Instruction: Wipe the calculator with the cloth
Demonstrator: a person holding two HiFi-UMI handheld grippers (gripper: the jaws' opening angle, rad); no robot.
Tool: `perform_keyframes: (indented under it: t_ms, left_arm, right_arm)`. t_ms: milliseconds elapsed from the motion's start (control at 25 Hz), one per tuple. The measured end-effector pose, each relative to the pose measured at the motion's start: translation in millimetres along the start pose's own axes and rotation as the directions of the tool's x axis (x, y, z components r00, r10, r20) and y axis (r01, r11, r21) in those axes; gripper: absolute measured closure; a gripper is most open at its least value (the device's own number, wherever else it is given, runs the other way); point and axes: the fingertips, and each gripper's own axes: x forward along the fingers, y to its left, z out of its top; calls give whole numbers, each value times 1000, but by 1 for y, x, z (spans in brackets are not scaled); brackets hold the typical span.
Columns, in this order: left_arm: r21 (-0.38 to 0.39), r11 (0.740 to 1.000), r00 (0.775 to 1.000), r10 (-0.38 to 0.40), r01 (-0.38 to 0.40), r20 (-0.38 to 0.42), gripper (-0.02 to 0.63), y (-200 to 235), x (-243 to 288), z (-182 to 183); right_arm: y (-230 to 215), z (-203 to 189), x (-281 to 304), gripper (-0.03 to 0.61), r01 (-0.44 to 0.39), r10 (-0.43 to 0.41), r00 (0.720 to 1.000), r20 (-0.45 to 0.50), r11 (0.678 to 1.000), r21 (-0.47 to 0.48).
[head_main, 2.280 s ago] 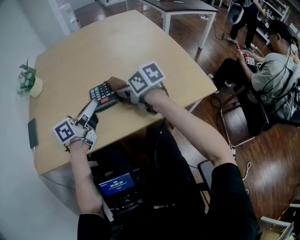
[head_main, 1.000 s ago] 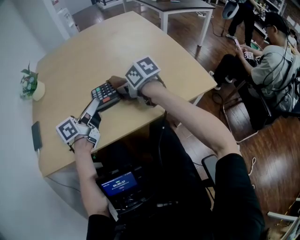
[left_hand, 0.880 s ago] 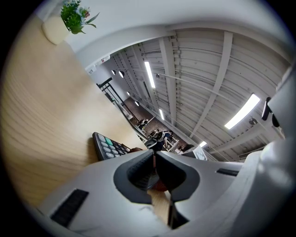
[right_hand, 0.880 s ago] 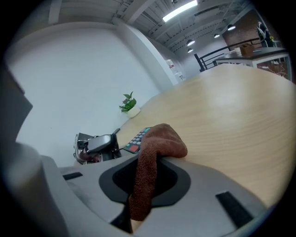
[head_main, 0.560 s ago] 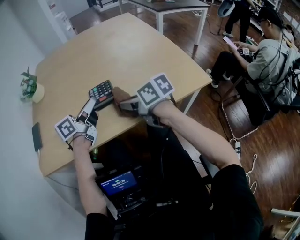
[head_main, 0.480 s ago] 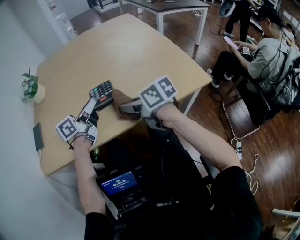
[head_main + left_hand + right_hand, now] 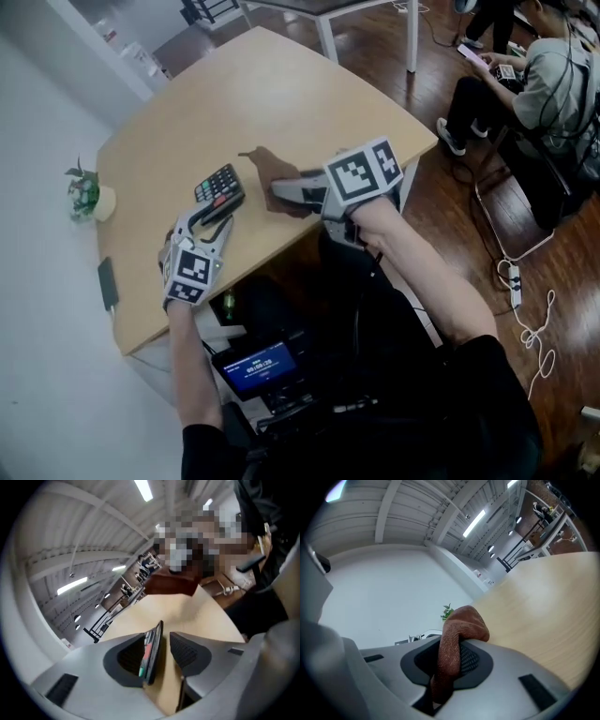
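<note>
The person wears a black top [image 7: 375,412] with short sleeves [image 7: 473,366]. A black box with a small blue screen [image 7: 262,363] sits at the front of the body, with thin black cables near it. The left gripper [image 7: 217,214] and the right gripper [image 7: 281,190] are smooth grey plastic. Each has a white cube [image 7: 364,171] with black square marks on it. Inside each jaw is a dark pad [image 7: 186,651] with tiny bumps. A small dark slot [image 7: 532,685] sits further back. The left gripper's jaws have just been opening, with the calculator [image 7: 218,187] between them.
</note>
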Motion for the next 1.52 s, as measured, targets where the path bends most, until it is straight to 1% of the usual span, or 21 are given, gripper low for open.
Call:
perform_keyframes:
  t_ms: [200, 280, 320, 360, 400, 440, 480, 520, 560, 600, 640, 680, 720, 760, 800, 840, 960, 1080, 1160, 1360, 1520]
  left_arm:
    - [212, 977, 984, 51, -14, -169, 435, -7, 32, -17]
    - [293, 956, 972, 82, -14, -221, 473, -9, 42, -24]
    - [318, 948, 967, 101, -23, -232, 520, -8, 44, -25]
    - [316, 948, 966, 119, -42, -228, 523, -5, 45, -24]
    - [277, 958, 970, 134, -74, -205, 528, 0, 42, -19]
    - [188, 975, 976, 147, -116, -158, 528, 9, 37, -11]
    - [45, 986, 983, 162, -159, -85, 529, 22, 28, 0]
    - [-146, 972, 982, 188, -184, 12, 529, 39, 16, 13]
    - [-361, 917, 966, 229, -172, 121, 530, 58, 0, 25]
    - [-563, 819, 933, 280, -108, 228, 531, 76, -16, 34]
    - [-717, 697, 885, 330, 6, 328, 532, 90, -31, 41]
    - [-805, 573, 828, 370, 152, 420, 534, 100, -43, 46]
    - [-834, 465, 769, 401, 298, 499, 535, 104, -50, 50]
    - [-825, 383, 714, 424, 416, 557, 535, 104, -56, 53]
    - [-803, 328, 671, 441, 498, 596, 537, 102, -60, 55]
    - [-780, 291, 638, 452, 554, 623, 541, 99, -63, 58]
    - [-716, 213, 568, 479, 665, 669, 548, 87, -68, 65]
    - [-655, 133, 501, 537, 744, 679, 555, 80, -73, 64]
    - [-620, 93, 465, 578, 779, 671, 555, 82, -79, 60]
    - [-589, 79, 410, 643, 804, 646, 555, 90, -90, 47]
    - [-555, 31, 379, 698, 831, 607, 557, 92, -90, 33]
  right_arm:
    - [-1, -4, -7, 525, -7, 7, 1000, 7, 1000, -25]
    - [-5, -5, -12, 525, 0, 1, 1000, 14, 1000, -27]
    - [-8, -6, -14, 525, 9, -8, 1000, 20, 999, -34]
    - [-10, -5, -17, 525, 22, -20, 999, 26, 999, -48]
    - [-13, -4, -19, 525, 39, -37, 999, 32, 997, -71]
    - [-15, -3, -21, 525, 60, -56, 998, 37, 993, -101]
    - [-18, -2, -22, 525, 83, -78, 996, 41, 987, -136]
    - [-20, 0, -24, 525, 106, -100, 994, 47, 979, -173]
    - [-20, 3, -25, 525, 125, -116, 992, 55, 970, -209]
    - [-18, 6, -25, 525, 136, -124, 990, 66, 961, -241]
    - [-13, 11, -23, 525, 140, -123, 989, 80, 952, -273]
    - [-6, 17, -20, 525, 139, -115, 989, 95, 942, -306]
    - [4, 24, -16, 525, 132, -100, 989, 110, 931, -341]
    - [16, 31, -11, 525, 118, -77, 990, 122, 919, -377]
    - [30, 37, -5, 525, 97, -48, 991, 129, 907, -410]
    - [44, 41, 2, 524, 72, -17, 992, 128, 895, -440]
    - [71, 42, 29, 523, 9, 37, 996, 83, 865, -501]
    - [69, 34, 49, 523, 18, 7, 999, 46, 851, -525]
    - [56, 31, 54, 522, 56, -35, 998, 49, 860, -507]
    - [12, 36, 49, 522, 165, -145, 986, 79, 887, -431]
    - [-20, 38, 33, 523, 249, -230, 968, 97, 890, -382]
